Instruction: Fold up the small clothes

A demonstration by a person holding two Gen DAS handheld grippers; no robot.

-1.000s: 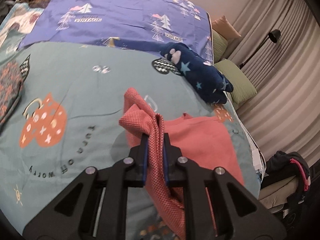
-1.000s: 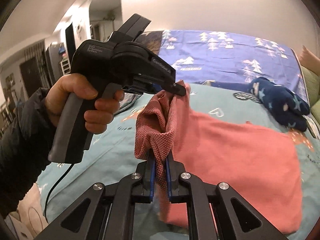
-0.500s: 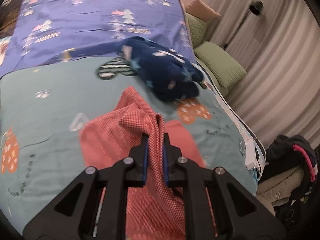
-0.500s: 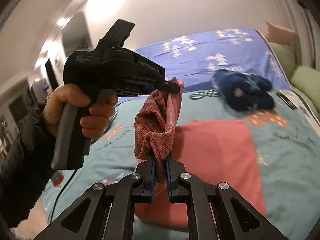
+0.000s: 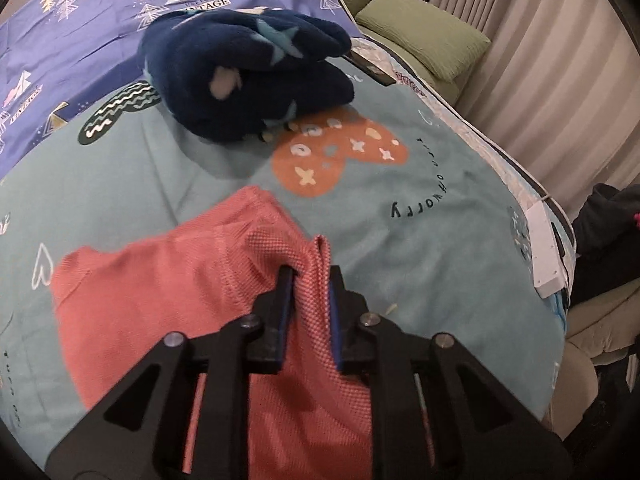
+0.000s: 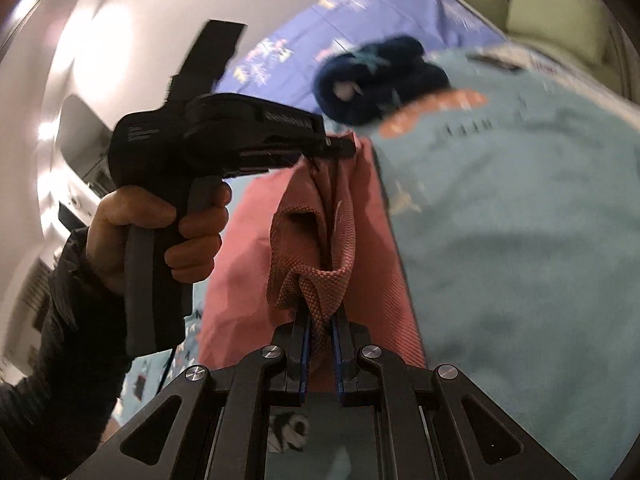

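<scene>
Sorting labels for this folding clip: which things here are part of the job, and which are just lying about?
In the job:
- coral knit garment
- left tongs, opening, cloth between them
- right tongs, shut on the garment

Lying about:
- navy star fleece bundle
- green pillows
- dark clothes heap

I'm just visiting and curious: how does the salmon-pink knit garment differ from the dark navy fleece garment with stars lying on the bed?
The salmon-pink knit garment is plain with a fine waffle weave; the dark navy fleece garment is fluffy with pale stars. The pink one is pinched by the left gripper, whose jaws are opening, and by the shut right gripper; the navy one lies untouched. The pink one is spread fairly flat, the navy one bundled. Both rest on the teal blanket.
</scene>
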